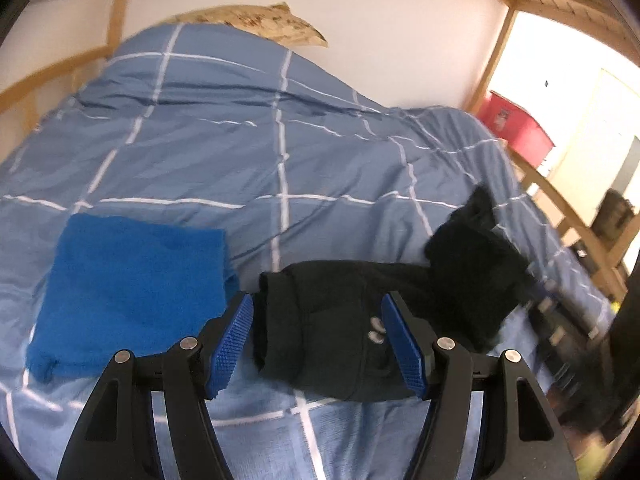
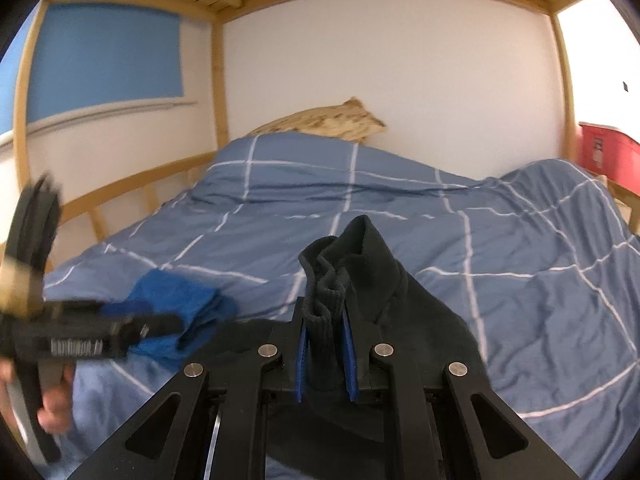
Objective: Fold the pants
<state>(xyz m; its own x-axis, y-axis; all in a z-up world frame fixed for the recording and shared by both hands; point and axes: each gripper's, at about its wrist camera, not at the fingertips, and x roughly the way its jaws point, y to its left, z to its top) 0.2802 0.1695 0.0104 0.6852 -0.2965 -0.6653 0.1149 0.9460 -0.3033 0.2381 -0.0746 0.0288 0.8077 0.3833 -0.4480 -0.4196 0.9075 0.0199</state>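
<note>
1. a folded blue cloth (image 1: 132,292) lies flat on the bed (image 1: 280,152) at the left of the left wrist view, just beside the dark pants. it looks done with and is not part of this fold.

2. the left hand-held gripper (image 1: 318,346) hovers over the bed with its jaws apart. the pants (image 1: 320,332) show between its blue pads (image 1: 232,344) in that view, but the pads do not press on them; whether the cloth lies below them or at their level cannot be told. in the right wrist view this gripper shows at the far left, blurred, with a hand (image 2: 52,404) on its grip.

3. the pants are a dark bundle, partly bunched. one part lies on the bed near its front edge, and the part to the right rises off the bed toward the other gripper.

4. the right hand-held gripper (image 2: 325,354) is clamped on the pants: a ribbed band, likely a cuff or waistband, stands up between its nearly closed jaws, with more fabric draped over and below it.

5. step in hand, as a judgement: the pants are being lifted by one end to be spread or carried over for a fold; no neat fold shows yet, so the task looks early.

6. next move, as a judgement: the left gripper needs to close on a free edge of the pants, so both ends can be pulled taut and laid flat on the bed clear of the blue cloth.
</note>
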